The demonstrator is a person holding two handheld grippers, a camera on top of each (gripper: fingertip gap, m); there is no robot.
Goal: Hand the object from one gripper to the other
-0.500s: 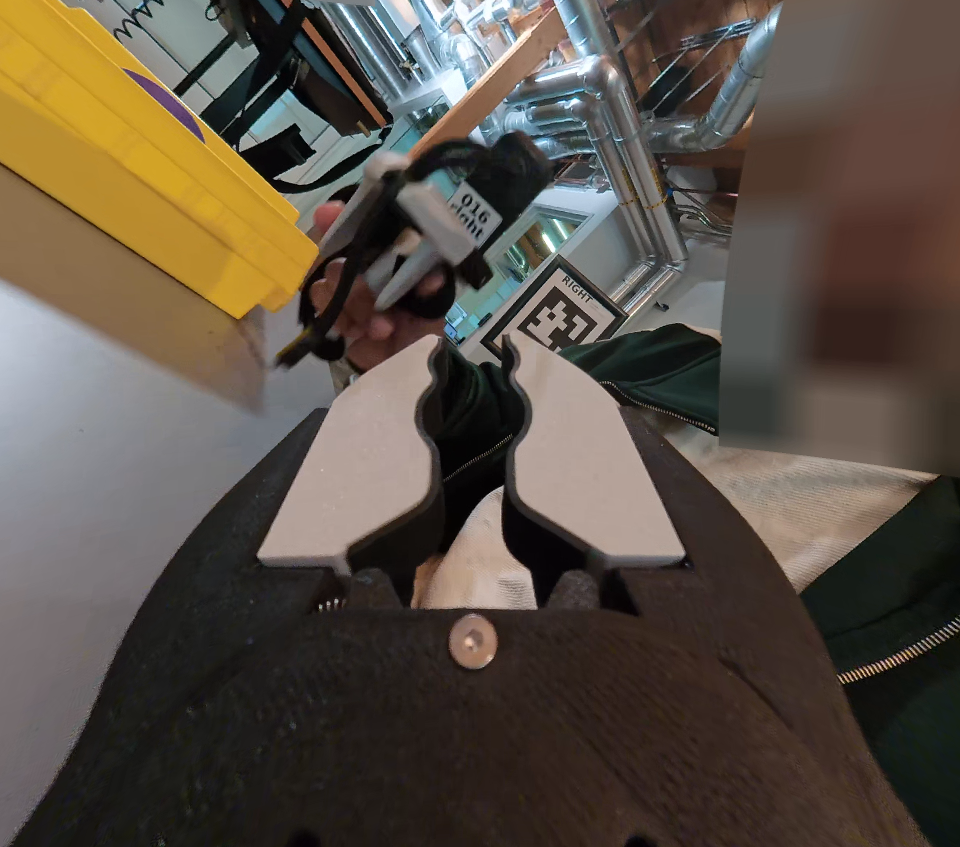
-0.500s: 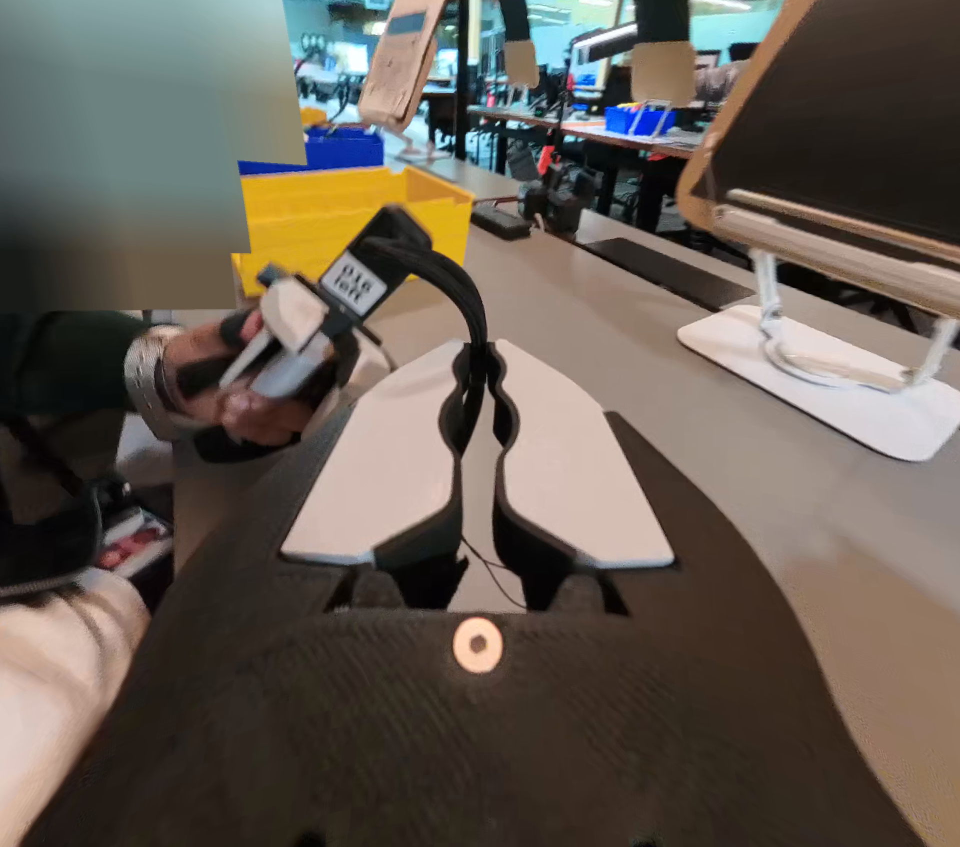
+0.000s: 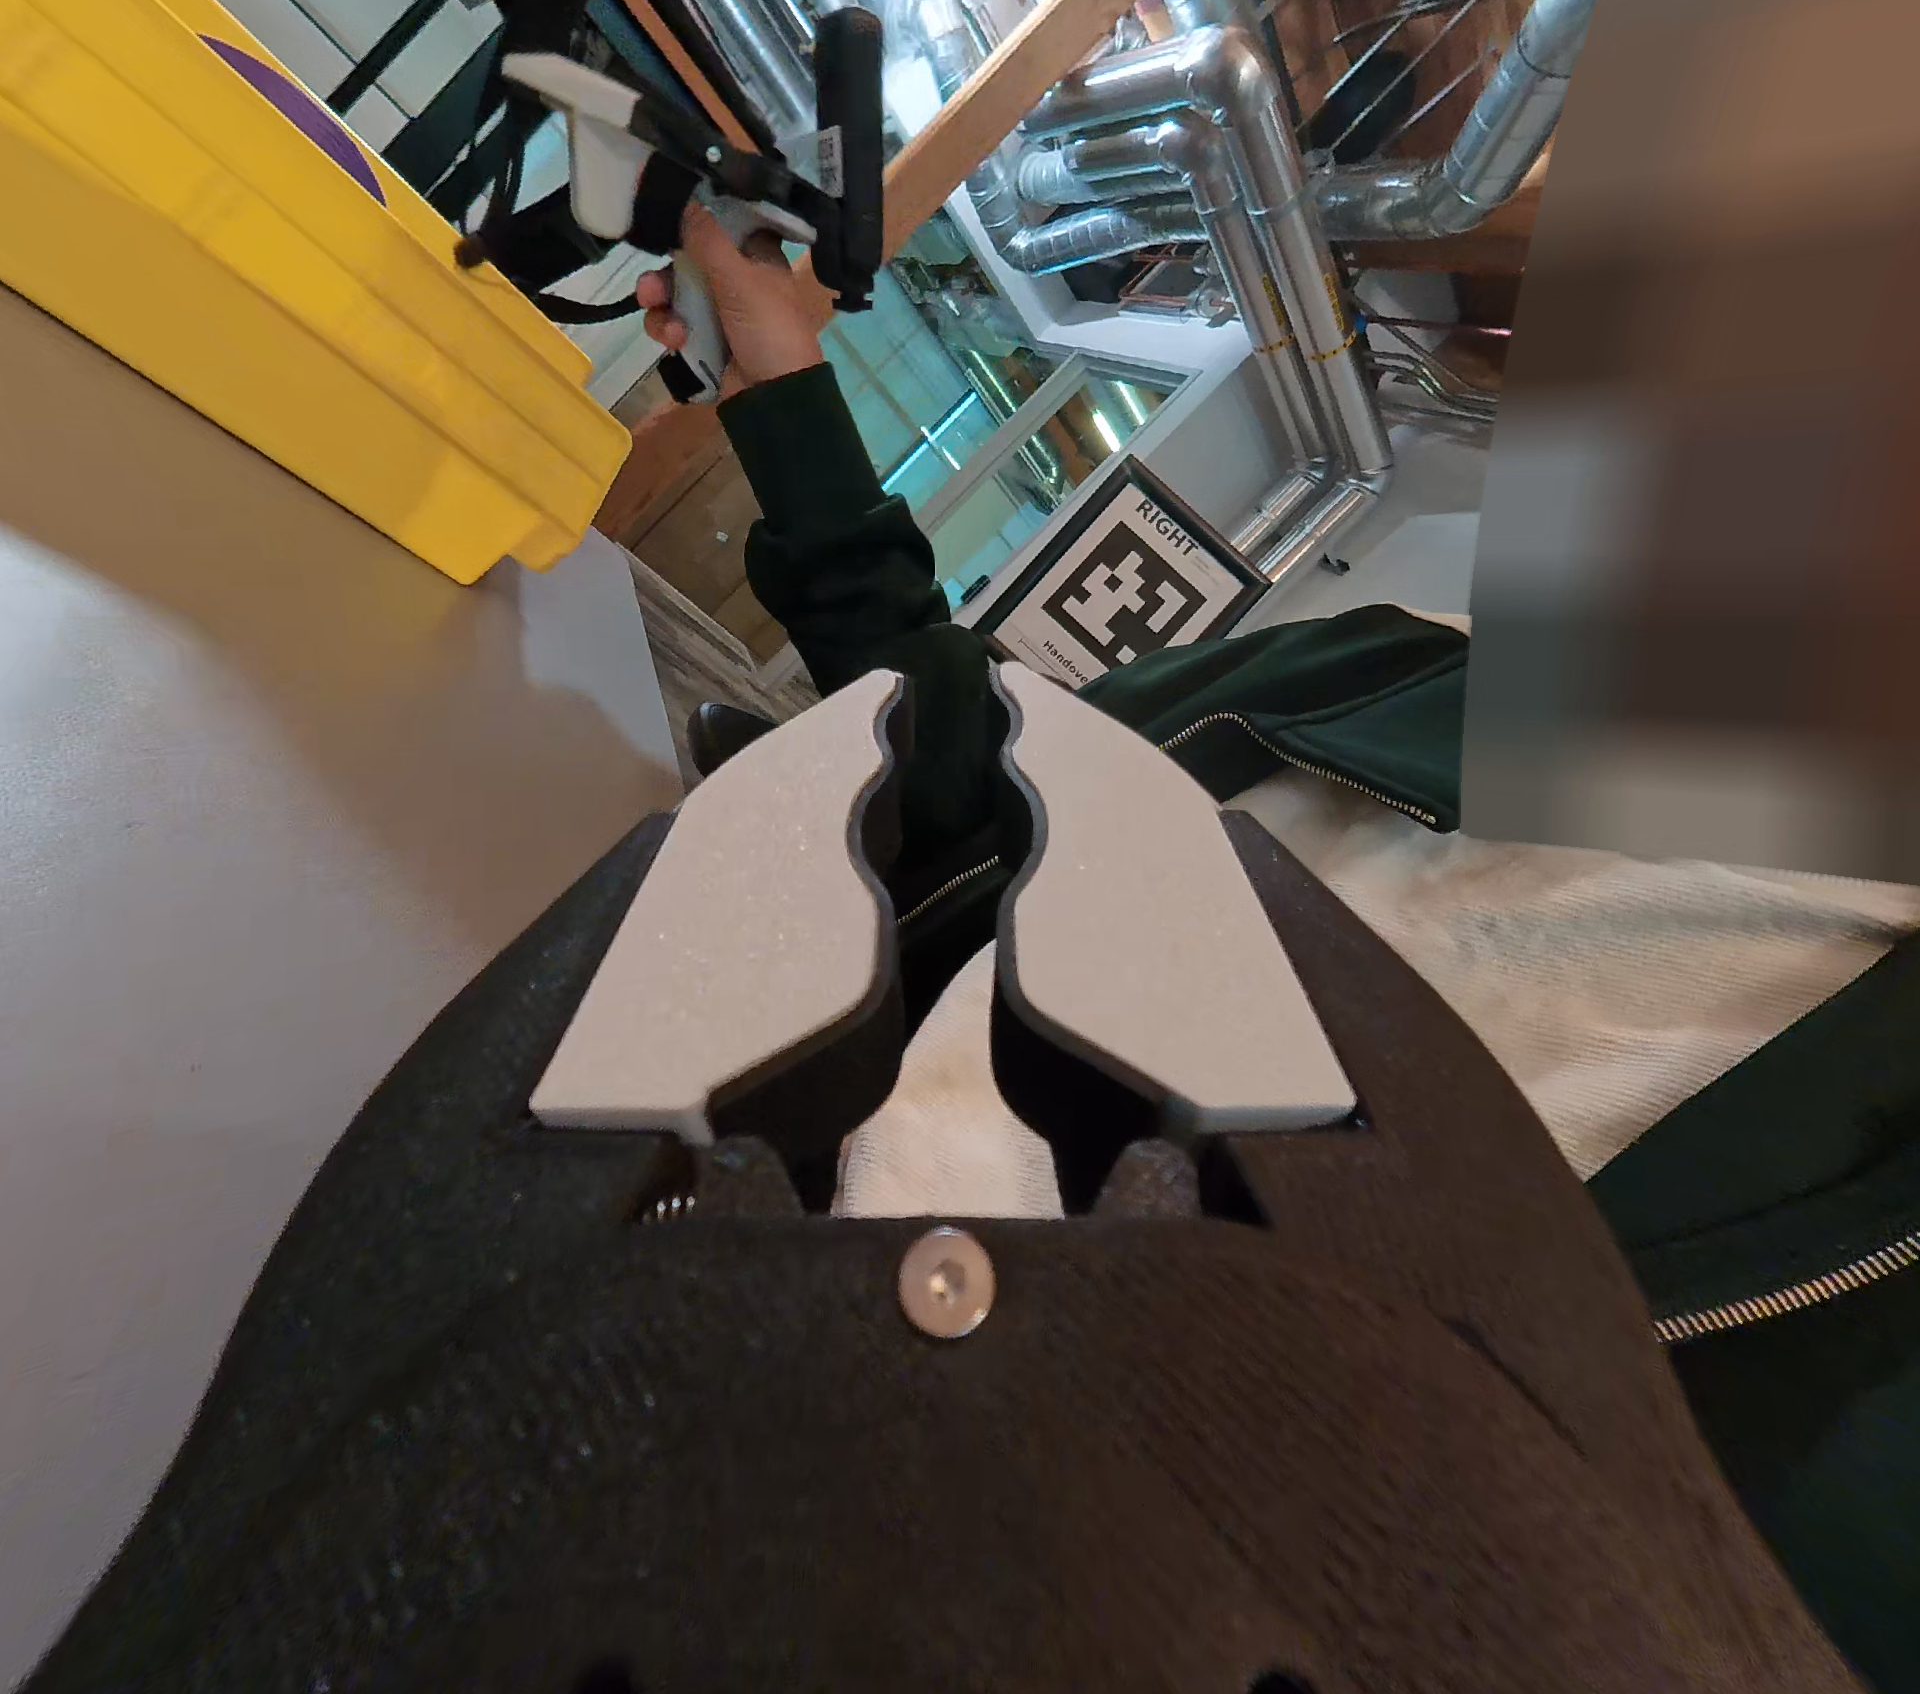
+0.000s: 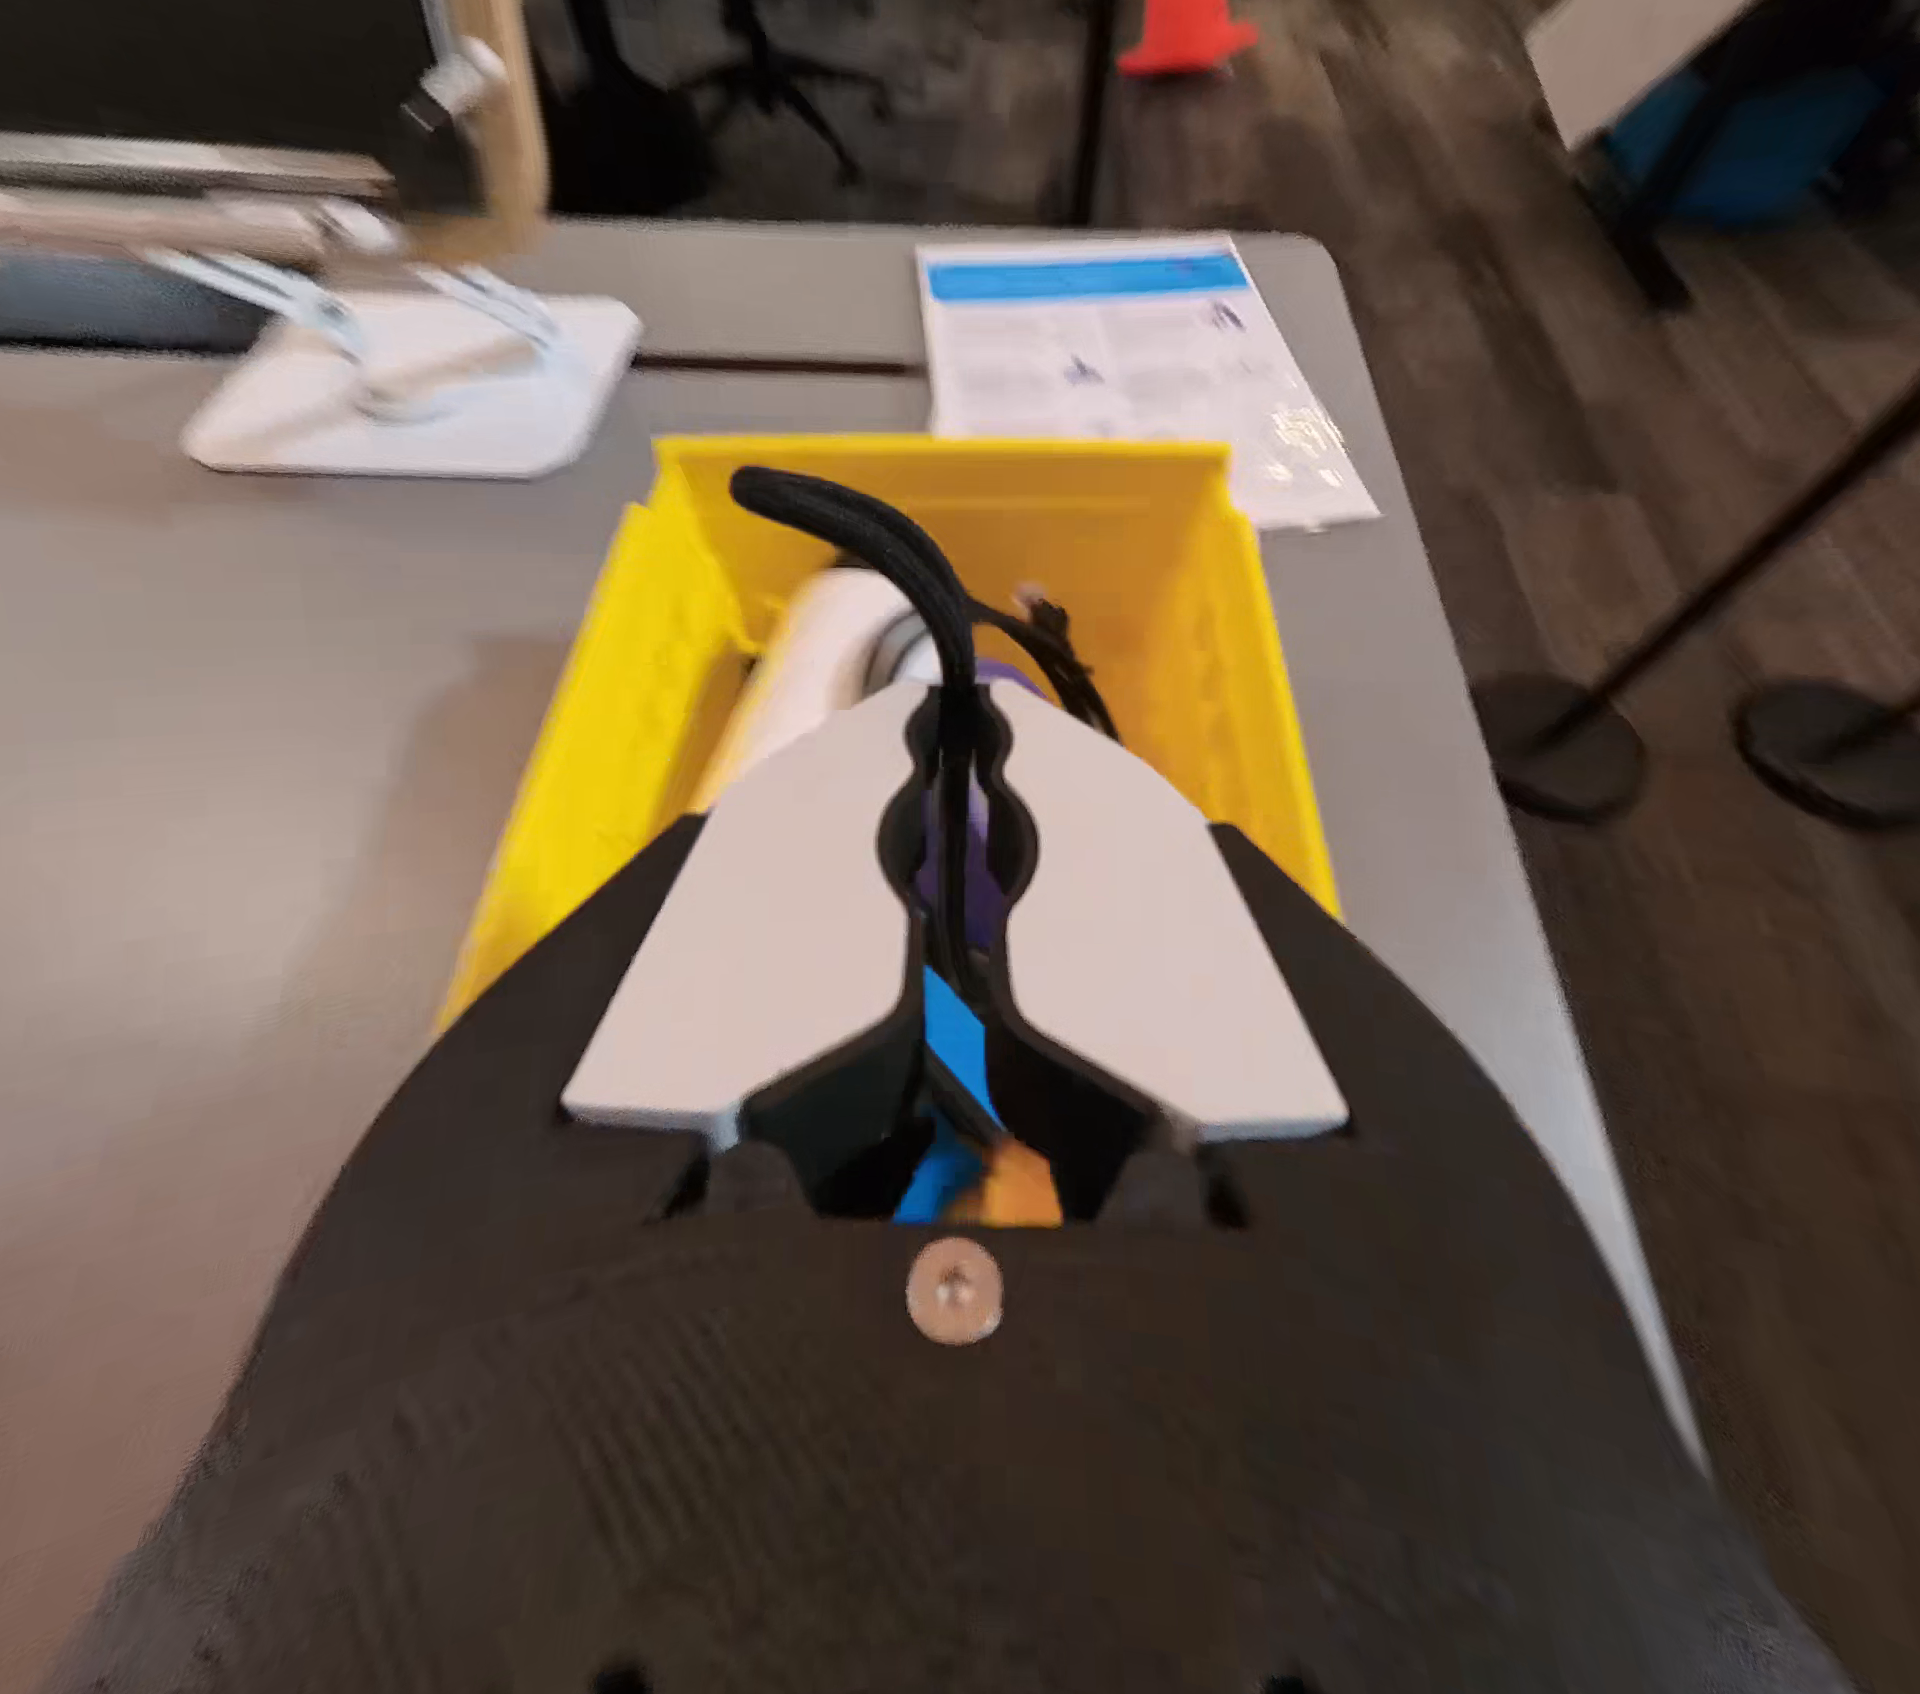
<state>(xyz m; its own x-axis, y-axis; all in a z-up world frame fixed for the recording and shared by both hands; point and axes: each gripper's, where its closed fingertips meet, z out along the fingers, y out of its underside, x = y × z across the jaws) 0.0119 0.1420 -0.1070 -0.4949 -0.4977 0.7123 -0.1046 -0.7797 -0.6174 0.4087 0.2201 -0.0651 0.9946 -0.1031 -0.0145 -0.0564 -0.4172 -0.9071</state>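
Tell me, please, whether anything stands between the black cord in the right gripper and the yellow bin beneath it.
Nothing visible does. The right gripper, jaws shut on the black cord, hangs directly over the open yellow bin. A white roll already lies inside, so the cord might land on it.

I see the black braided cord (image 4: 883, 548) pinched between my right gripper (image 4: 958, 714) fingers, its looped end arching up and left above the open yellow bin (image 4: 623, 688).
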